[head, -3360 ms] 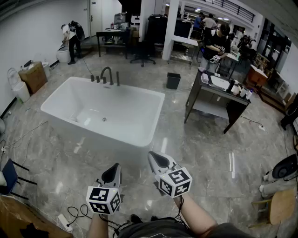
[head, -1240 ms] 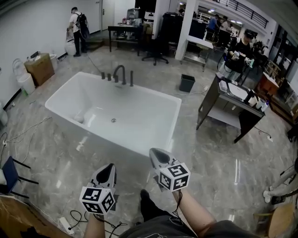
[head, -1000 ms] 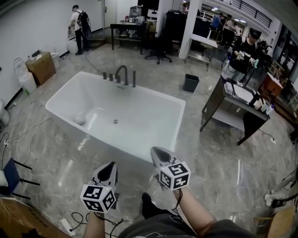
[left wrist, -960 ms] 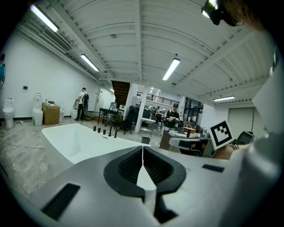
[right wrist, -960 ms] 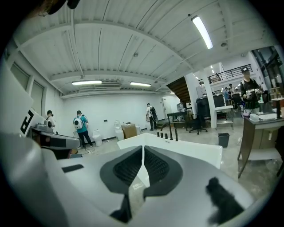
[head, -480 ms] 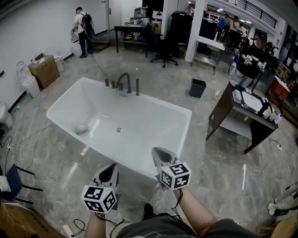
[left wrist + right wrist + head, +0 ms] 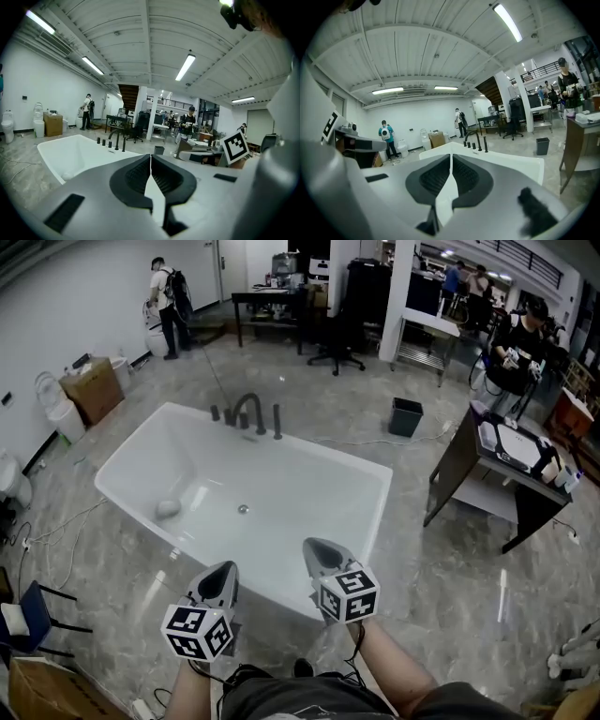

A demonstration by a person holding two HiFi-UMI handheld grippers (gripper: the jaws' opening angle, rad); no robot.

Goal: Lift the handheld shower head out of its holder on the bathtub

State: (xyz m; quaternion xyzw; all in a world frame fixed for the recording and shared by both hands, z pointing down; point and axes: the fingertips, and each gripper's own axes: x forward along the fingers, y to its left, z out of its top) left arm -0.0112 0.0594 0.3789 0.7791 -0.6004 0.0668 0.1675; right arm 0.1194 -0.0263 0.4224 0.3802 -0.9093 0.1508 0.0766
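A white freestanding bathtub (image 7: pixel 361 512) fills the middle of the head view. On its far rim stands a black fixture set: a curved spout (image 7: pixel 249 411), small knobs, and a slim upright handheld shower head (image 7: pixel 277 421) in its holder at the right end. Both grippers hover short of the tub's near rim, far from the fixtures. My left gripper (image 7: pixel 226 571) is shut with nothing in it, and so is my right gripper (image 7: pixel 315 548). The left gripper view shows the shower head (image 7: pixel 123 143) far beyond the shut left gripper (image 7: pixel 150 157). In the right gripper view the shower head (image 7: pixel 486 145) stands past the shut right gripper (image 7: pixel 451 157).
A small round grey object (image 7: pixel 168 508) lies inside the tub. A dark desk (image 7: pixel 506 451) stands at the right and a black bin (image 7: pixel 405 416) beyond the tub. A cardboard box (image 7: pixel 93 390) and a person (image 7: pixel 168 292) are at the back left. Cables and a chair (image 7: pixel 26 615) sit lower left.
The tub has drawn closer and lower in the head view as both grippers advanced toward its near rim. Both stay shut and empty.
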